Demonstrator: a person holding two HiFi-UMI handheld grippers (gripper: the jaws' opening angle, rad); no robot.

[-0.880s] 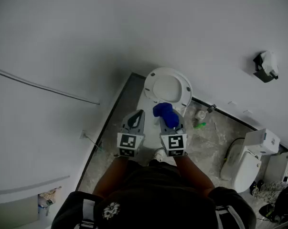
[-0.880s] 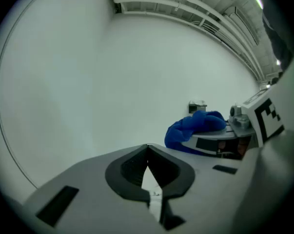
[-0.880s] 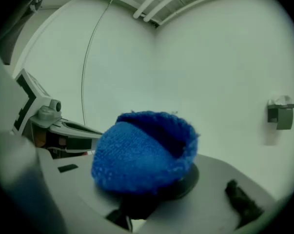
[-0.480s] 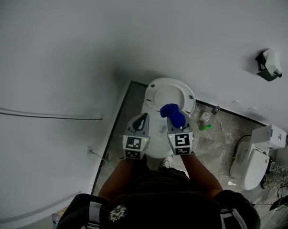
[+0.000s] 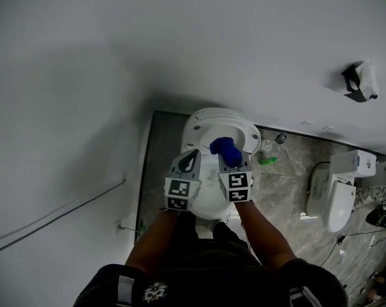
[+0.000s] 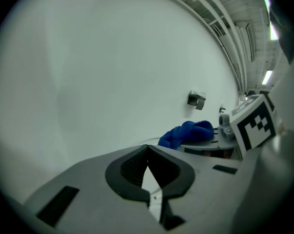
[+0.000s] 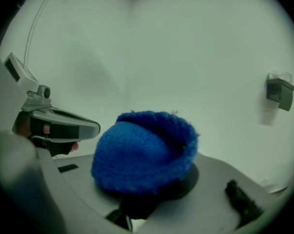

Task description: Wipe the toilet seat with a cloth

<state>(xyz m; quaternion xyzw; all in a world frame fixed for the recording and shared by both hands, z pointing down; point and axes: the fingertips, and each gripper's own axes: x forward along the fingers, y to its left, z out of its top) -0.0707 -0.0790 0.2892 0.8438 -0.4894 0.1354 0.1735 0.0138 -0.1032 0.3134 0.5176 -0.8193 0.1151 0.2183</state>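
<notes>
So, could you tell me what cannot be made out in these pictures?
- Whether the blue cloth touches the toilet seat: head view, cloth covers that spot.
- Fingertips of the right gripper: right gripper view, covered by the cloth.
- Seat's near rim: head view, behind left gripper and right gripper.
- The green item on the floor: head view, too small.

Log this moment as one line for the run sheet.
left gripper: shut, empty | right gripper: shut on blue cloth | blue cloth: above toilet seat | wiping contact: cannot tell
</notes>
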